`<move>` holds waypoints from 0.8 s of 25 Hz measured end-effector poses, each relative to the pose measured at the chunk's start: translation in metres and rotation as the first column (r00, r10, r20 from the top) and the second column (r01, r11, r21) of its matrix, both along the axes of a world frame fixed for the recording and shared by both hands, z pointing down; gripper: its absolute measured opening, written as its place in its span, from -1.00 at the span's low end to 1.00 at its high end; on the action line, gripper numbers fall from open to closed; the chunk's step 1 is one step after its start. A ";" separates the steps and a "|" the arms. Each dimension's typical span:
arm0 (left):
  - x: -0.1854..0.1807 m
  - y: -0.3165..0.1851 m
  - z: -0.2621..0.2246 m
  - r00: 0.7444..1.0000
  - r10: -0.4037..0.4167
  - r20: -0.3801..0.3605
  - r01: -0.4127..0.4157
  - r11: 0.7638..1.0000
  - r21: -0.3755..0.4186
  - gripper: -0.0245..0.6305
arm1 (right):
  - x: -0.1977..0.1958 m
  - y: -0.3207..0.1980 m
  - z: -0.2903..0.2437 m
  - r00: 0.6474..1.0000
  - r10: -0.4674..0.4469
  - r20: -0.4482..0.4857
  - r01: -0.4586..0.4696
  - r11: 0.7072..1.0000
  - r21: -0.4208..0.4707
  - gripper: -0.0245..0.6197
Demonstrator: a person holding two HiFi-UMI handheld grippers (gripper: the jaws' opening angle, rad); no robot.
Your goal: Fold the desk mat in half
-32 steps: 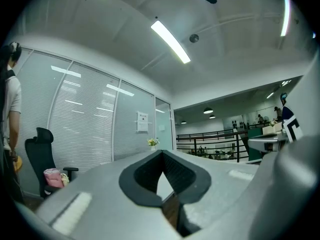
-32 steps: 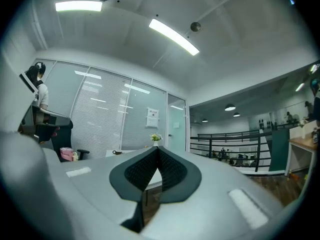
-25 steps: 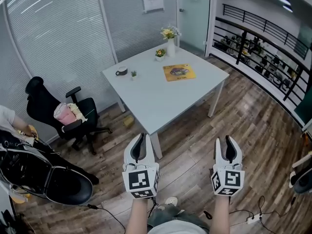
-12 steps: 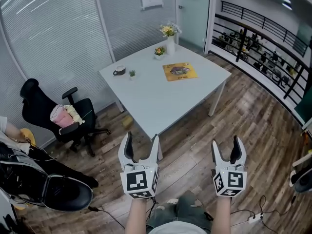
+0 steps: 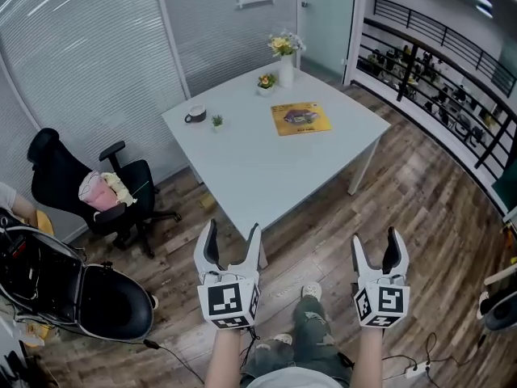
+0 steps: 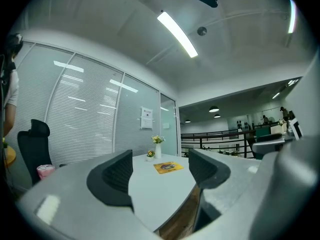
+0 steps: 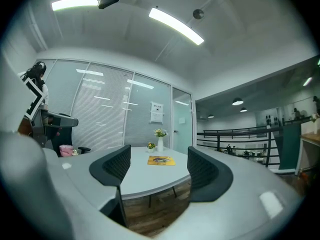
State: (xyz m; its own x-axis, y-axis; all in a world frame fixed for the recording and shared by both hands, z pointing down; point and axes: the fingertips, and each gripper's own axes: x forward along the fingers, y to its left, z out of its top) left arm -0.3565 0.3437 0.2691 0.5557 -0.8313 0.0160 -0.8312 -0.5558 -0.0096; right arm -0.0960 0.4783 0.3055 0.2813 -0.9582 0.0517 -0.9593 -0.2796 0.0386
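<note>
Yellow desk mat (image 5: 298,119) lies flat on the desk (image 5: 258,172), folding not begun. Left tongs (image 5: 233,234) gape empty, far off; right tongs (image 5: 376,245), just opened, empty too.

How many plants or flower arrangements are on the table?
3: flower vase at the far corner, small flower pot beside it, tiny green plant by the cup. None appear hidden.

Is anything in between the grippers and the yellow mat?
Nothing visible: only floor and bare table lie between the desk mat and the left gripper and right gripper. The right gripper's jaws have just been opening, with nothing between them.
</note>
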 end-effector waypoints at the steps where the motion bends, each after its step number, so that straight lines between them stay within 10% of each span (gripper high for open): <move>1: 0.006 -0.006 0.002 1.000 -0.007 0.001 0.007 1.000 -0.001 0.10 | 0.007 -0.006 0.002 1.000 -0.005 0.001 0.005 1.000 0.000 0.22; 20: 0.162 -0.155 -0.010 0.992 -0.130 0.005 0.130 0.991 0.013 0.10 | 0.170 -0.202 -0.016 0.984 -0.178 -0.002 0.178 0.983 0.033 0.12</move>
State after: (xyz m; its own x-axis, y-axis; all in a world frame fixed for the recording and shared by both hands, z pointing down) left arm -0.1949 0.1886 0.2593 0.4432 -0.8964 0.0076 -0.8962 -0.4432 -0.0207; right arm 0.0744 0.2766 0.2897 0.1062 -0.9942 0.0190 -0.9939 -0.1055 0.0314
